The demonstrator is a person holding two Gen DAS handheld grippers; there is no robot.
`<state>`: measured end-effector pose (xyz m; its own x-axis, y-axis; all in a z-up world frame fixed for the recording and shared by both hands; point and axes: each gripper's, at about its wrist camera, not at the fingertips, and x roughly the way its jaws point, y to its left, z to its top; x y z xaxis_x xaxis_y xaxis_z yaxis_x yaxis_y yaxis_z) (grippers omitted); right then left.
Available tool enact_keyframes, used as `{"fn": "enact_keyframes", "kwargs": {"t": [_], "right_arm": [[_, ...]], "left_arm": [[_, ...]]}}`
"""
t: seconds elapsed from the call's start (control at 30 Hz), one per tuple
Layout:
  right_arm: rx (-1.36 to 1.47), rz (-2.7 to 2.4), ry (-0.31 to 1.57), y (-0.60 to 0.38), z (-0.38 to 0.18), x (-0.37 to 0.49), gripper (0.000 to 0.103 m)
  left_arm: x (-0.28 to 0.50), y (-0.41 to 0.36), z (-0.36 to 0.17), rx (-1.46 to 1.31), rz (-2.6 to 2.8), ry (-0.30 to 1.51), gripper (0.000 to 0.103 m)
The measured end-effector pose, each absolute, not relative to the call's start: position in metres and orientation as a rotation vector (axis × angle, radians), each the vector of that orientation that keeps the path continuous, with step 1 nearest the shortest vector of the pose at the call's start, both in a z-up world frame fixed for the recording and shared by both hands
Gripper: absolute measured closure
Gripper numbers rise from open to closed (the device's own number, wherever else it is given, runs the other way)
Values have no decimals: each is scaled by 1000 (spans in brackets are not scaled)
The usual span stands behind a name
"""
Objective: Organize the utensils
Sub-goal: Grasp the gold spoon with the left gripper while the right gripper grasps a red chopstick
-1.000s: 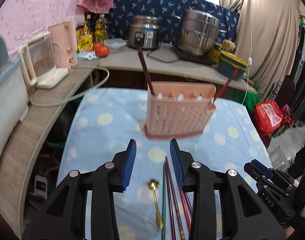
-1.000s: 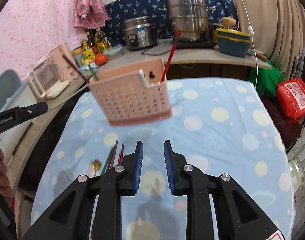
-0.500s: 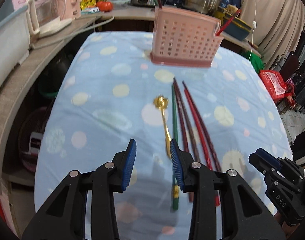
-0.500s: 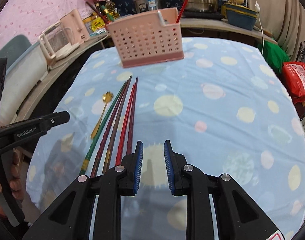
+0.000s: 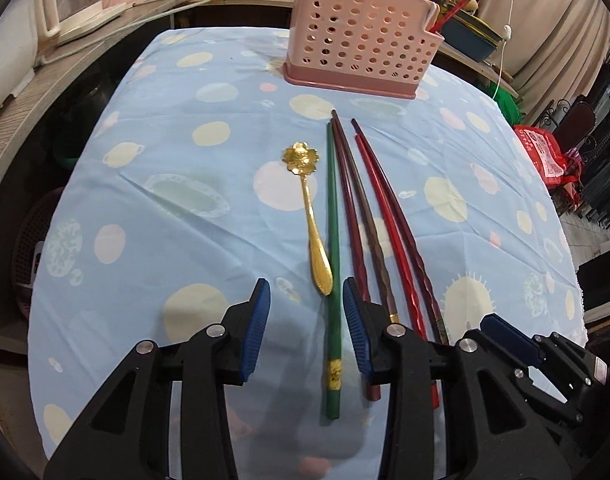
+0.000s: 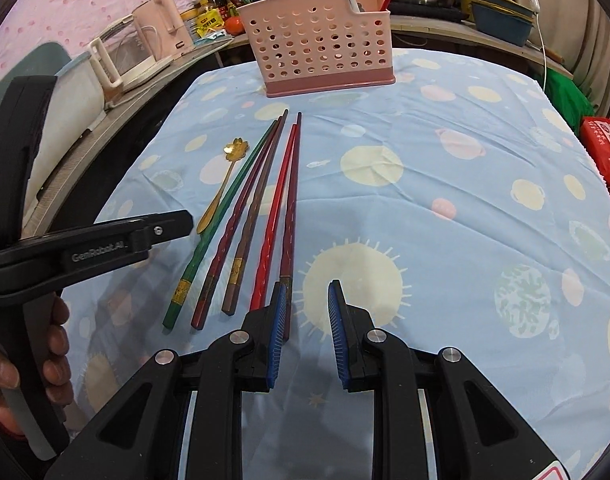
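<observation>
Five chopsticks and one gold spoon lie packed at 12 o'clock of both tools, left tool spread astride the green stick, right tool spread, empty; risk: closing may snag a neighbour.

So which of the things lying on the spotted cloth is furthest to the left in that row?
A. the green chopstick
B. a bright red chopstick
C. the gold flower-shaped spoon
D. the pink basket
C. The gold flower-shaped spoon lies at the left end of the row, with the green chopstick right beside it and the darker and red chopsticks further right; the pink basket stands apart at the far end of the cloth.
</observation>
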<state>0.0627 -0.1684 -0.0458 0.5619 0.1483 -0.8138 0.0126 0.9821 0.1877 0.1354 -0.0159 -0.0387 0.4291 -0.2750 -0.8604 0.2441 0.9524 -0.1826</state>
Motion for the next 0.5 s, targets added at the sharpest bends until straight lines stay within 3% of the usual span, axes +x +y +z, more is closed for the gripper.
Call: {"fn": "enact_keyframes", "kwargs": {"t": [0.5], "right_arm": [[198,75,990,-173,-50,75,81]], "left_arm": [[165,-15,-55,-29,-289,1098,67]]}}
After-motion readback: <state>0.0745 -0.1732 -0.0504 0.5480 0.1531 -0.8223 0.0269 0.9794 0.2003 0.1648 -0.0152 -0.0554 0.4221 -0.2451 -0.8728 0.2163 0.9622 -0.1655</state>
